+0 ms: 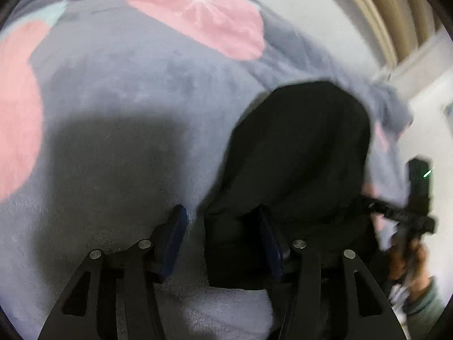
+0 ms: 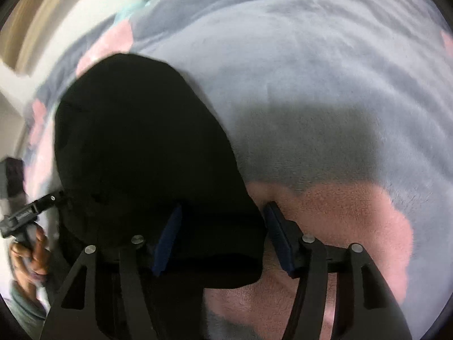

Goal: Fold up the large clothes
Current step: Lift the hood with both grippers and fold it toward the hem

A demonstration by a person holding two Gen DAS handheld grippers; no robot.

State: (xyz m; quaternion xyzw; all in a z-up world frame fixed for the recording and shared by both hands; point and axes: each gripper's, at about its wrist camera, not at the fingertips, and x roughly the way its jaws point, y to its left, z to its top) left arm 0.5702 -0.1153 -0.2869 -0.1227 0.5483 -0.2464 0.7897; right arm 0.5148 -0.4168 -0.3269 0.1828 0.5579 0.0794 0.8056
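A black garment [image 1: 297, 155] lies folded in a narrow strip on a grey fleece blanket [image 1: 127, 90] with pink shapes. My left gripper [image 1: 220, 238] is open, its blue pads set on either side of the garment's near left corner. My right gripper [image 2: 220, 235] is open too, its blue pads straddling the near right corner of the same garment [image 2: 141, 147]. The right gripper also shows at the right edge of the left wrist view [image 1: 407, 212], and the left gripper at the left edge of the right wrist view [image 2: 28, 215].
The grey blanket [image 2: 325, 85] covers the whole work surface. A white wall [image 1: 325, 14] and beige curtain [image 1: 396, 14] stand behind it. The person's hand [image 2: 31, 252] holds the left gripper's handle.
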